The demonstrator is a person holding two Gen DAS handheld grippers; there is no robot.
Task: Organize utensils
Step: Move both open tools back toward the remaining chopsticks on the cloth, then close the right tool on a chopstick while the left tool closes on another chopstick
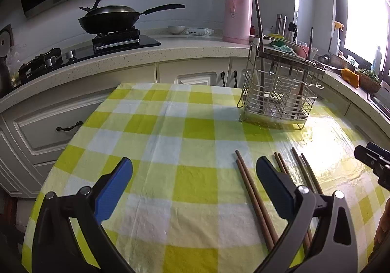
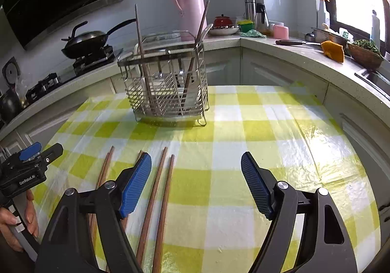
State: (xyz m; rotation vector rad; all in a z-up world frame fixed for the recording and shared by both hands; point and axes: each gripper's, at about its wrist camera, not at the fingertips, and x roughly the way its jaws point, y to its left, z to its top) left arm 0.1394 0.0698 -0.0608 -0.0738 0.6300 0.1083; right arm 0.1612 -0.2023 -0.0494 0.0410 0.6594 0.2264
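Several brown wooden chopsticks lie loose on the green-and-white checked tablecloth point(image 1: 190, 127). One pair point(image 1: 253, 200) lies just inside my left gripper's right finger, and others point(image 1: 304, 170) lie partly behind it. My left gripper point(image 1: 194, 163) hangs open low over the cloth and touches nothing. My right gripper point(image 2: 196, 158) is open too, with a pair of chopsticks point(image 2: 160, 200) just inside its left finger and more point(image 2: 104, 168) beyond it. A wire utensil holder point(image 1: 277, 92) point(image 2: 168, 88) stands at the far side with a few chopsticks and a spoon upright in it.
A kitchen counter point(image 2: 280, 51) wraps around the table's far side, with a pink thermos point(image 1: 237, 7), a wok point(image 1: 109, 17) on the hob, bottles and a basket. A hand point(image 2: 14, 221) holds the left gripper's handle at the left edge.
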